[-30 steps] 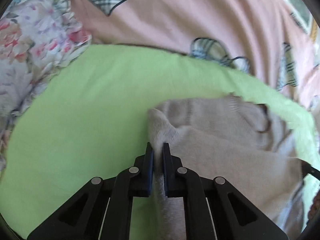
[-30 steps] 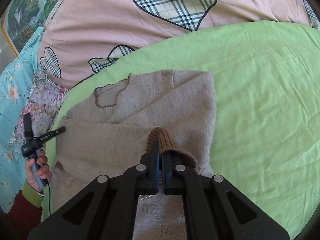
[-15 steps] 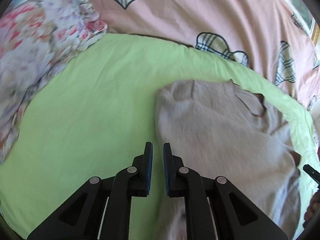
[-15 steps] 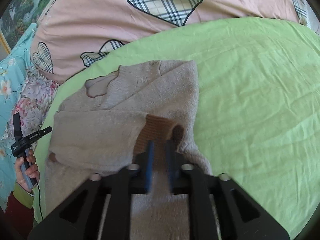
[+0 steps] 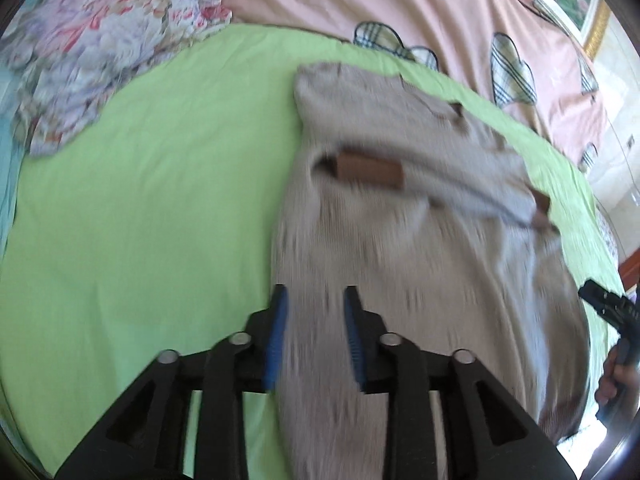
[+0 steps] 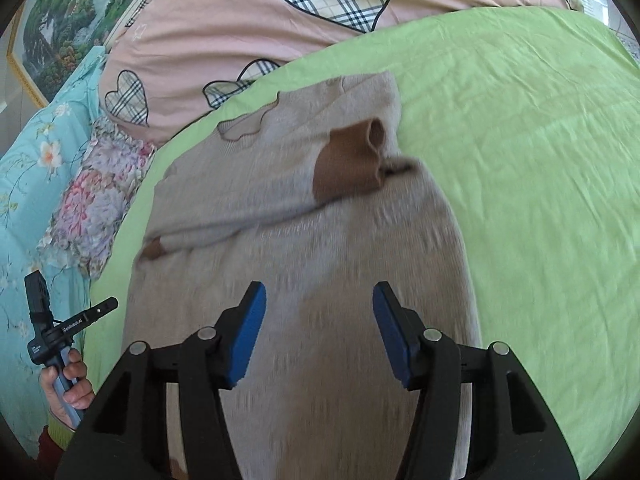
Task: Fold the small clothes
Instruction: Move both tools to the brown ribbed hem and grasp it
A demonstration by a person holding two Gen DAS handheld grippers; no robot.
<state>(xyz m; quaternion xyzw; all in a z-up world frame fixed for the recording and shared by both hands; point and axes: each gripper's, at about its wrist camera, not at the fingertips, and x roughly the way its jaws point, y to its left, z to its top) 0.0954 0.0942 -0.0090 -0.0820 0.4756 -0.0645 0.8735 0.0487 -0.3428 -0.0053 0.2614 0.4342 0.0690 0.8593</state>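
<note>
A small beige knit sweater (image 5: 420, 240) with brown cuffs lies on the green sheet (image 5: 140, 200), both sleeves folded across its body. One brown cuff (image 6: 348, 164) lies on its chest in the right wrist view (image 6: 320, 260). My left gripper (image 5: 314, 320) is open and empty above the sweater's left edge near the hem. My right gripper (image 6: 318, 320) is open wide and empty above the lower body of the sweater. The other gripper and its hand show at the edge of each view (image 6: 60, 332).
A pink quilt (image 6: 240, 28) with plaid hearts lies behind the sweater. A floral cloth (image 5: 100, 52) and a blue flowered cover (image 6: 32, 184) lie to one side. A framed picture (image 6: 60, 28) is at the back. Bare green sheet (image 6: 540, 180) spreads on the other side.
Both grippers have let go and opened: the left released the sweater's side, the right dropped the brown cuff on the chest. Both have drawn back toward the hem.
</note>
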